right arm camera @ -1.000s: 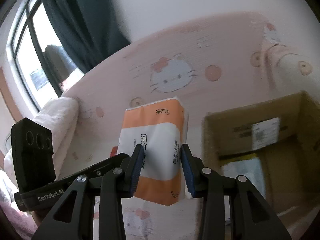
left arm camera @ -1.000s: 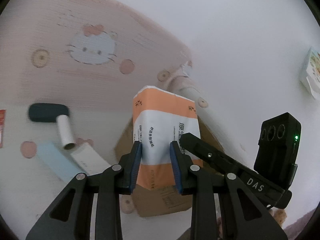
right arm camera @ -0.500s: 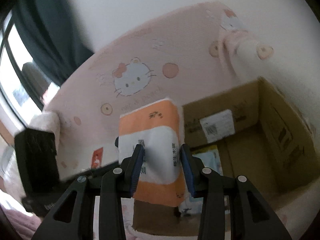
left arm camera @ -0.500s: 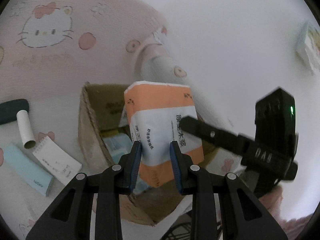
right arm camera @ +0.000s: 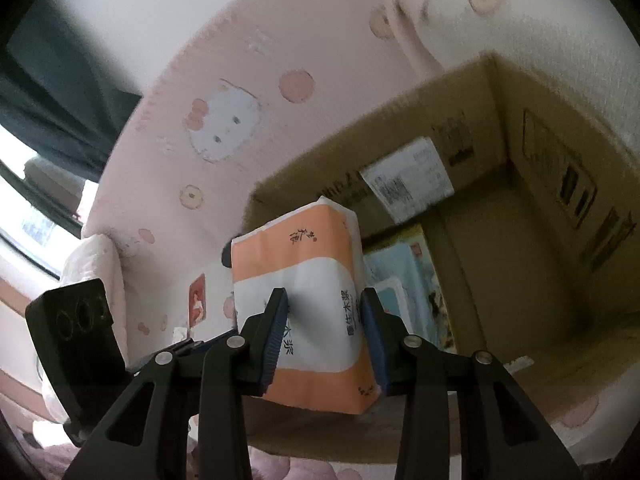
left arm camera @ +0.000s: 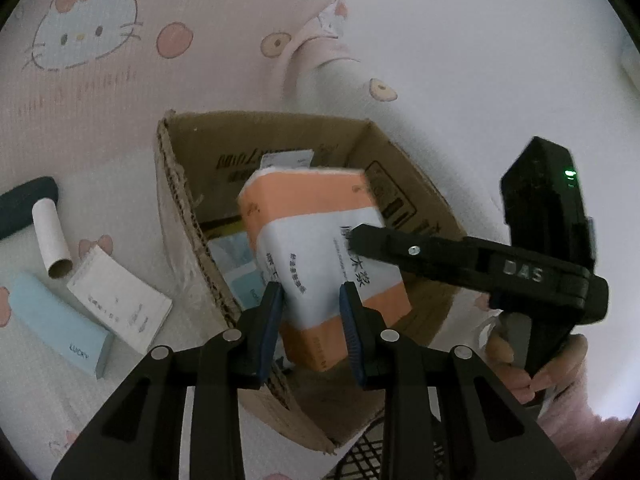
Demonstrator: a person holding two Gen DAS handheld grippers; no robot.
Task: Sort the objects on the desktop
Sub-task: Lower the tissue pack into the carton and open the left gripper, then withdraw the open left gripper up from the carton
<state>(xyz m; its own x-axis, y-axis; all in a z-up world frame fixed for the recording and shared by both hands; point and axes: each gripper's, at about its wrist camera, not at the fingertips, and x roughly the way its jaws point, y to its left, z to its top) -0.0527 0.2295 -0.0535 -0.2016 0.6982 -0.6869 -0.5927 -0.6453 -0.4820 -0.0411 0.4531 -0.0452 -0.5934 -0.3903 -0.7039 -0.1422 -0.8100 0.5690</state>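
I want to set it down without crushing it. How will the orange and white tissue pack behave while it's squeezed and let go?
The tissue pack looks soft: the left gripper and right gripper both pinch into its plastic wrap, so it probably yields. It seems light for its bulk. Released above the cardboard box, it would likely drop in flat without rolling.

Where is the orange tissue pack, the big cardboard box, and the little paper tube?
tissue pack (left arm camera: 320, 248), left wrist view, on its white middle band.
cardboard box (left arm camera: 180, 204), left wrist view, on its left wall.
paper tube (left arm camera: 50, 236), left wrist view, on the tube's white side.
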